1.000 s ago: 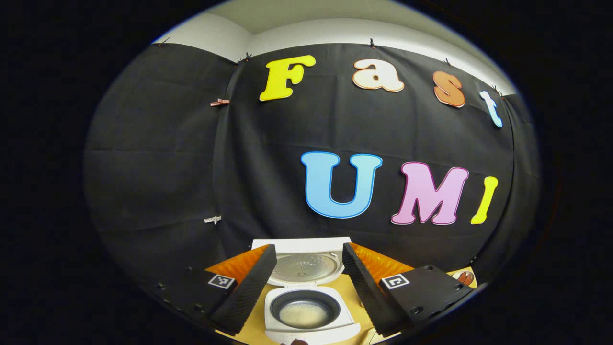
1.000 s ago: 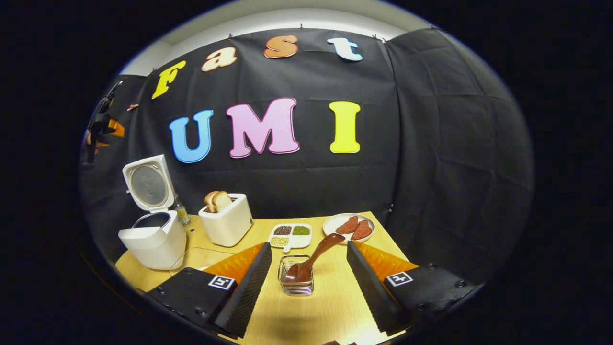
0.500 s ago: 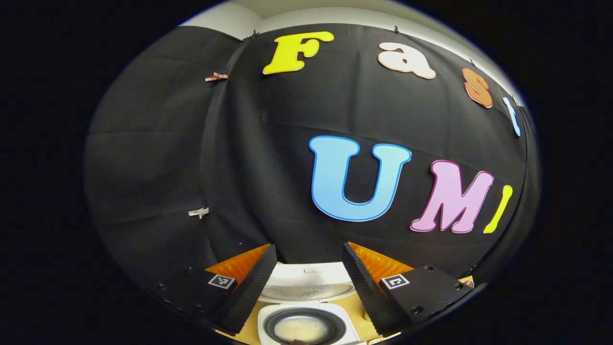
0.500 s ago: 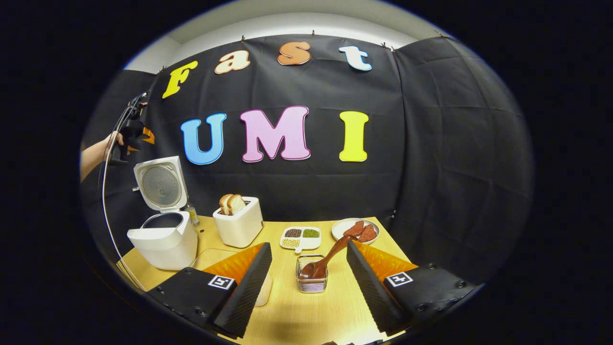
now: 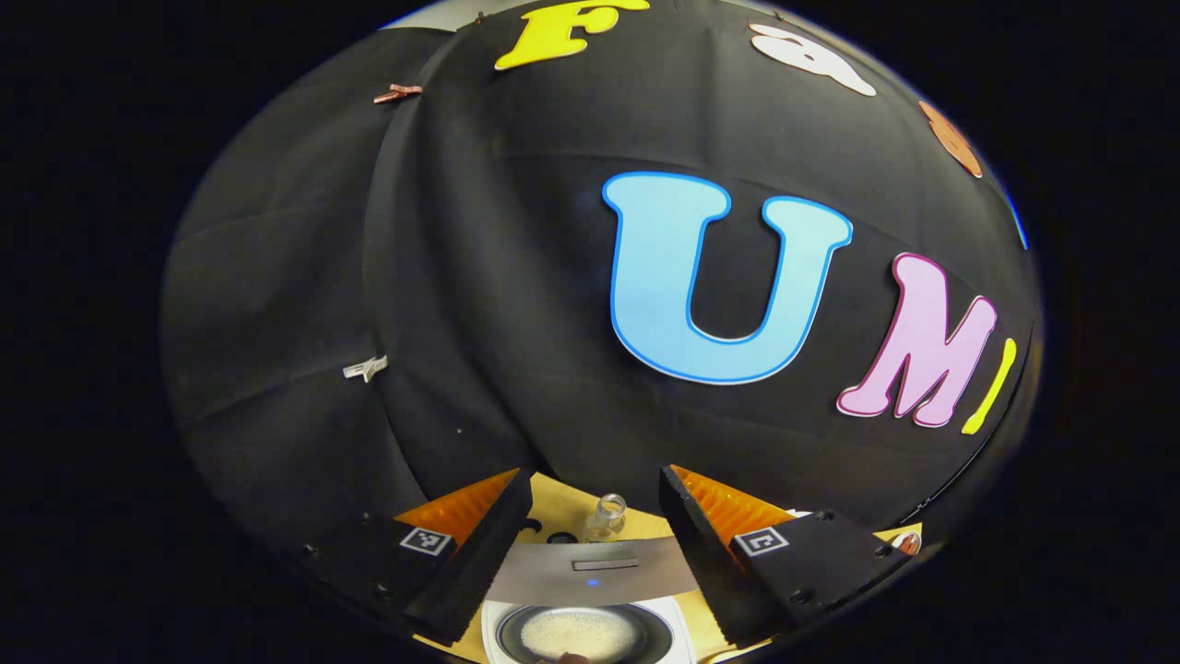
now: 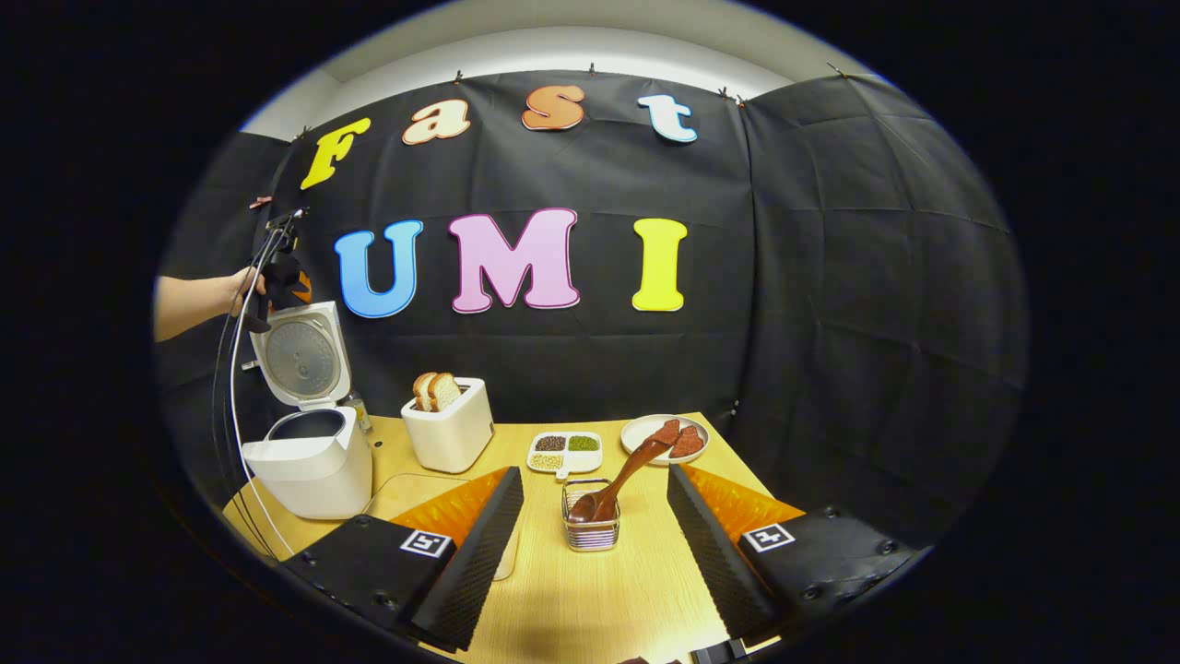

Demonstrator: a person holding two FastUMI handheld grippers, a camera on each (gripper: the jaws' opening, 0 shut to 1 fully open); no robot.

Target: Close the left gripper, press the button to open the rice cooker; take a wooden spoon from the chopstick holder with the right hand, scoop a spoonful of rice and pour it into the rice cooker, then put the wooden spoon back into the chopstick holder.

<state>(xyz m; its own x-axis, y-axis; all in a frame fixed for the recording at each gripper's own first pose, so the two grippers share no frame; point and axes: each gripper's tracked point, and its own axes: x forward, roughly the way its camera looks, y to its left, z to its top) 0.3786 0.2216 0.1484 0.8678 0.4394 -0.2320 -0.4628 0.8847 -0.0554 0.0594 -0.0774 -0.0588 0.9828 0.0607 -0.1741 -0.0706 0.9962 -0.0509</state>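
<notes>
Two spread fingers of the left gripper are seen above the rice cooker, rice lying in its pot. From the right gripper view, the right gripper is held open, empty, near the chopstick holder with the wooden spoon leaning inside; withdrawal should be made straight back, the holder left untouched.

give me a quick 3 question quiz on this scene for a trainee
1. True or false: the rice cooker lid stands open.
2. Where does the wooden spoon rest? A) in the wire chopstick holder B) on the toaster C) in the cooker
3. Fill in: the right gripper jaws are ___.

Key: 1 true; 2 A; 3 open, holding nothing.
</notes>
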